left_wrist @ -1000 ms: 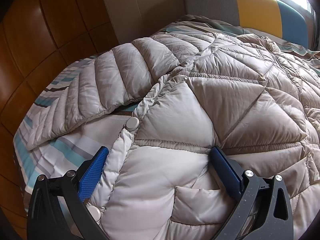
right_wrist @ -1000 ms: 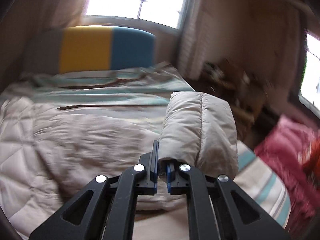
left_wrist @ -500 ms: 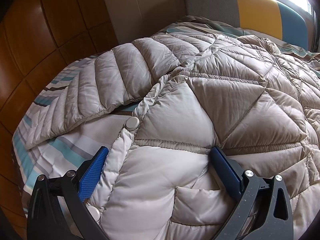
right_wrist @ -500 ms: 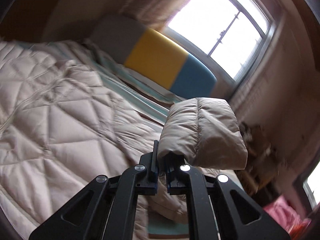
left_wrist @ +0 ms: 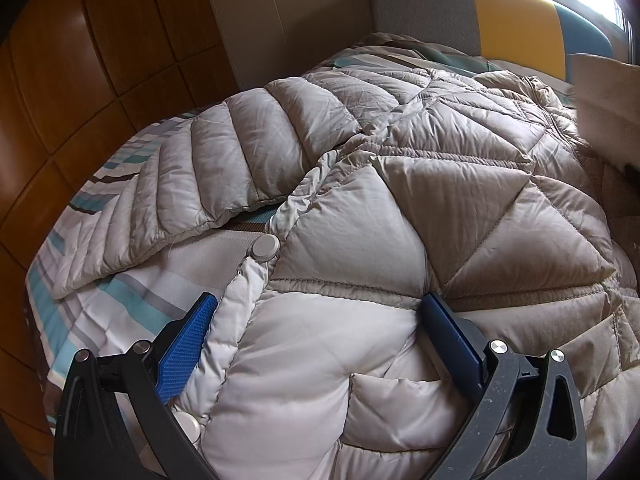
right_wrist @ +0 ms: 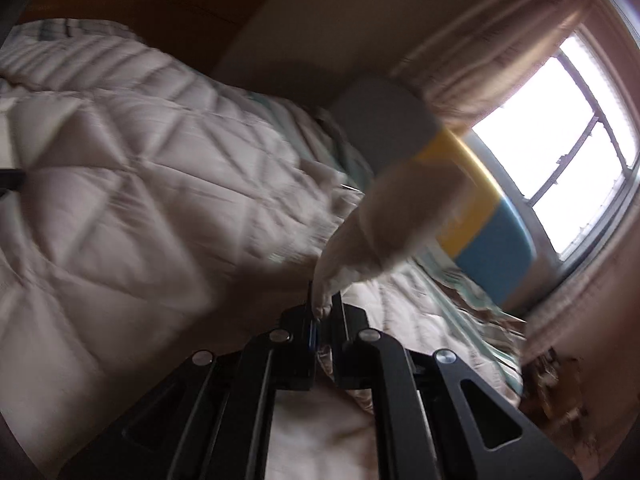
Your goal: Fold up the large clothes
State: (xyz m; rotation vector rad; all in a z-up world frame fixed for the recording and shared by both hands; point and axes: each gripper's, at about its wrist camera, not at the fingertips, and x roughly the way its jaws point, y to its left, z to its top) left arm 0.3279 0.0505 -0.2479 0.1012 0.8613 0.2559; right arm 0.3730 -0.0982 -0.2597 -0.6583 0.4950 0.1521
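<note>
Left wrist view shows a big puffy coat (left_wrist: pixel 400 220) spread flat on the bed (left_wrist: pixel 120 300). The left hand-held gripper (left_wrist: pixel 316 344) is wide open and sits low on the front edge of the coat, one blue finger on each side of a puffy part. It squeezes nothing. I think it rests there to keep the coat from sliding. One sleeve (left_wrist: pixel 208 184) lies out to the side. A round snap (left_wrist: pixel 265 248) shows on the edge.

Right wrist view is blurry. The right hand-held gripper (right_wrist: pixel 322 316) is closed tight on the end of the other sleeve (right_wrist: pixel 400 216) and holds it up above the coat. I think this sleeve is being folded in over the middle.
</note>
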